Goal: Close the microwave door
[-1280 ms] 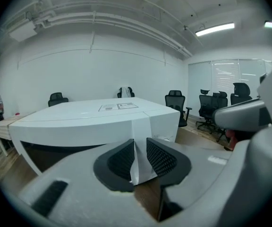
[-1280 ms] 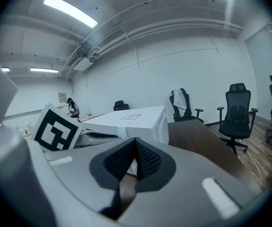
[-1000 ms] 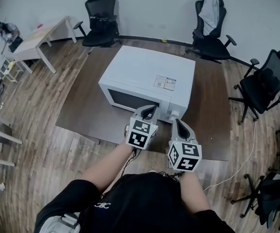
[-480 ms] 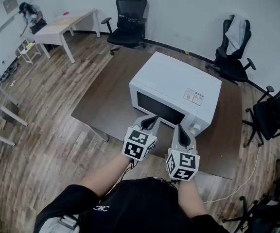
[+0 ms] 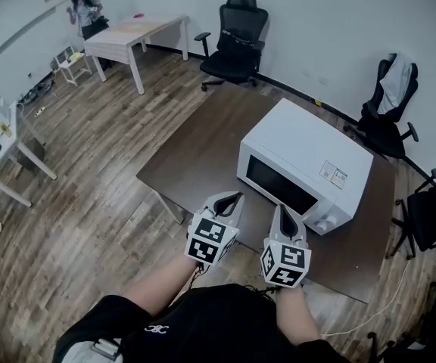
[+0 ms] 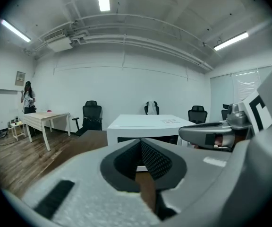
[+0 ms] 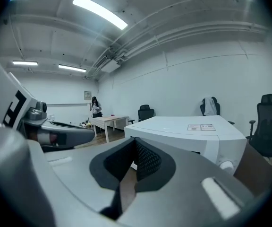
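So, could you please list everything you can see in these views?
microwave: one, white, door shut, on the table's right part
table: one, dark brown, mid-room
office chairs: at least three, black, by the far wall and right edge; one bears a pale garment
desks: two, white, far left corner and left edge
person: one, colour unclear, by the far desk
left tool: one, grey, shut and empty, over the table's near edge
right tool: one, grey, shut and empty, beside it

Both bare forearms (image 5: 165,278) reach up from the bottom centre of the head view, side by side. The left gripper (image 5: 231,199) and right gripper (image 5: 282,212) point up the frame, near each other, each with its jaws pressed together.
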`<state>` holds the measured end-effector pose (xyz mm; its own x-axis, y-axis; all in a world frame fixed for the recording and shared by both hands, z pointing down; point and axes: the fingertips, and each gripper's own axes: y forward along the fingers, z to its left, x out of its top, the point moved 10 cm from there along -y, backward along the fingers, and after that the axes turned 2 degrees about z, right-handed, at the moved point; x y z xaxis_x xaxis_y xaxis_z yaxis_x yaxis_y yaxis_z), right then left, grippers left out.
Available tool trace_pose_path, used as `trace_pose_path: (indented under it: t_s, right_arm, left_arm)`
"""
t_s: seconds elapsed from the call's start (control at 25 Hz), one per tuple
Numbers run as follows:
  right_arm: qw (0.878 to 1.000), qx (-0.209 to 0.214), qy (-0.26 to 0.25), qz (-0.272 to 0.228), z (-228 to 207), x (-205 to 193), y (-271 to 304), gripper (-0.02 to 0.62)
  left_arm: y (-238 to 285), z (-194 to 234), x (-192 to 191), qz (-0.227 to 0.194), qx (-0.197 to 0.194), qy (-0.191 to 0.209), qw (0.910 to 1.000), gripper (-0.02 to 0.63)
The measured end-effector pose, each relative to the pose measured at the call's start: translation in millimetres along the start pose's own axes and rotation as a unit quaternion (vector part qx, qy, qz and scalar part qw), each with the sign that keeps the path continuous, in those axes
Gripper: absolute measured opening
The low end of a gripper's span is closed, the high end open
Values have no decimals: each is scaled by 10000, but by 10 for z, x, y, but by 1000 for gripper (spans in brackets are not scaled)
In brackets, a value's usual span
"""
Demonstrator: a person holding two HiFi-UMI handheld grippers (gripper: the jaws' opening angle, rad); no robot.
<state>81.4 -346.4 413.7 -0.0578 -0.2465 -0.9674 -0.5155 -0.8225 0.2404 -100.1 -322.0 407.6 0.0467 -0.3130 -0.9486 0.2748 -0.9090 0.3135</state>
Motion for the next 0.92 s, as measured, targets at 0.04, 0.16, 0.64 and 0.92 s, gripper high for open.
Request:
trace_pose_path:
  t_s: [0.04, 0.16, 0.64, 0.92]
  right_arm:
    - [10000, 43, -9, 11, 56, 5, 24, 8]
    - [9999, 141, 0, 10, 209, 39, 91, 7]
    - [9995, 310, 25, 35, 380, 51, 200, 8]
    - [9995, 316, 5, 68, 328, 53, 220, 8]
  left_arm:
    - [-42, 50, -8, 0, 46, -28, 10000, 9]
    - [-162, 207, -6, -26, 176, -94, 9998, 9]
    - [-261, 399, -48, -101, 403, -255, 9988, 9]
    - [-207, 389, -51, -85, 397, -256, 9988, 9]
